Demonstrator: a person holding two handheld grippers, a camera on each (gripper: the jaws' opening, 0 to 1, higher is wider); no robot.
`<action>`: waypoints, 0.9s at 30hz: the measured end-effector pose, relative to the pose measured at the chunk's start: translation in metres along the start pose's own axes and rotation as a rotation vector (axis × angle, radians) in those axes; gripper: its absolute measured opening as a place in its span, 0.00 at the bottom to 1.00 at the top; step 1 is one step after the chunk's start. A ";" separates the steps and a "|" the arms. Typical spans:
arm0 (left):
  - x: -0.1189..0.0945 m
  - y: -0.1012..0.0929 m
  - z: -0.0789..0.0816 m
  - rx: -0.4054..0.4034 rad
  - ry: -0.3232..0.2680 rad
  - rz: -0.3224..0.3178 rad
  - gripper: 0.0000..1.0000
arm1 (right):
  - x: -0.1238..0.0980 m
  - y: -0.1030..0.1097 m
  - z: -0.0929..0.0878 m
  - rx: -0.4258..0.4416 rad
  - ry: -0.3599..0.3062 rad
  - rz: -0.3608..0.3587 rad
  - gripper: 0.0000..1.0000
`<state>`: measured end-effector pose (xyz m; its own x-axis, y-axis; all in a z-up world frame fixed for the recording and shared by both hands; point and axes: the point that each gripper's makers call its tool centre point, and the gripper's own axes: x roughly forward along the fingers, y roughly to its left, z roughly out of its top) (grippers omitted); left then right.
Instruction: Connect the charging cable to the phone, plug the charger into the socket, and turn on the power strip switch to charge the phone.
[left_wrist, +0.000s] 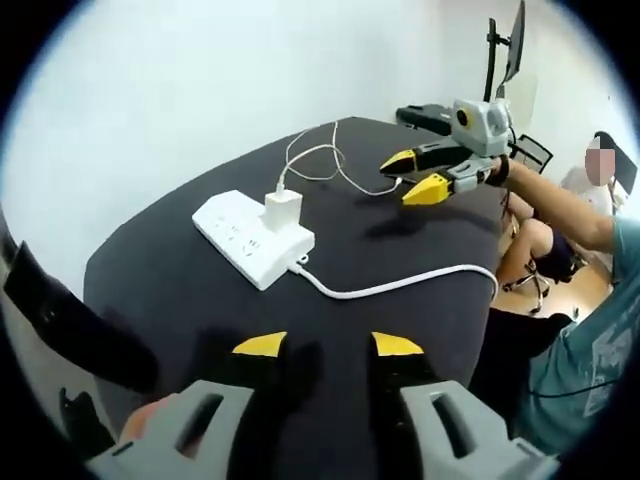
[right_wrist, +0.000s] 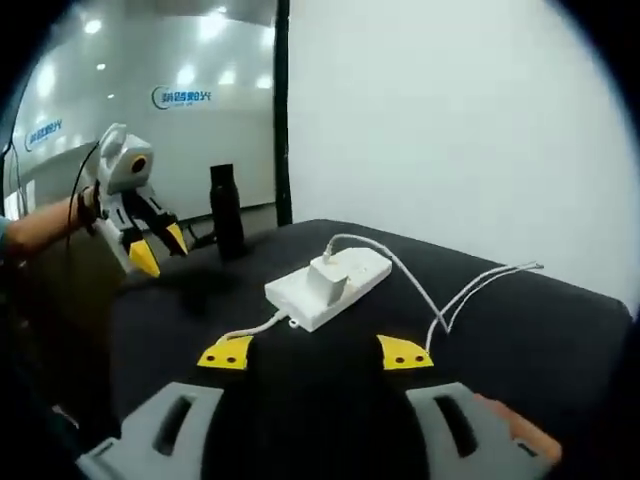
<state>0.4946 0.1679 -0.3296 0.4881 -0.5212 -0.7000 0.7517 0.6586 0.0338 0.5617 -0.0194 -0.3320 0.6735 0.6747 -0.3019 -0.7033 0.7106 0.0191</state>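
Left gripper (left_wrist: 328, 345): low in the left gripper view, yellow tips set wide apart with nothing between them, held above the near edge of the table (left_wrist: 180, 290).
Right gripper (right_wrist: 316, 353): low in the right gripper view, tips also wide and empty, above the dark table top; from the left gripper view it hangs over the far right side of the table, jaws parted, holding nothing.
Strip cord (left_wrist: 400, 285): a thick white lead runs from the strip's near end across the table and over its right edge.
Power strip (left_wrist: 250, 238): white, lying flat near the middle of the table, ahead of both grippers.
Charger (left_wrist: 282, 212): white block, standing plugged into the strip's top face.
Cable (left_wrist: 320, 165): thin and white, leaves the charger and loops on the table beyond the strip; its free end (right_wrist: 538, 266) lies loose on the cloth, joined to nothing that can be seen.
Switch: too small to tell its state.
Bottle (right_wrist: 226, 212): dark, upright at the table's far edge in the right gripper view.
Person (left_wrist: 590, 330): seated beyond the table's right side, in a teal shirt.
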 end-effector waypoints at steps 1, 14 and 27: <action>-0.001 0.002 -0.001 0.001 0.002 0.000 0.28 | 0.006 0.002 -0.001 0.000 0.000 0.001 0.45; 0.001 0.017 -0.015 -0.005 -0.036 -0.061 0.41 | 0.090 0.016 -0.020 0.072 -0.003 -0.030 0.53; 0.005 0.018 -0.022 -0.011 -0.070 -0.118 0.59 | 0.124 0.008 -0.022 0.105 -0.038 -0.113 0.39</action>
<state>0.5005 0.1891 -0.3485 0.4268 -0.6319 -0.6470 0.8009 0.5963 -0.0541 0.6342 0.0653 -0.3904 0.7567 0.5947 -0.2714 -0.5961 0.7982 0.0869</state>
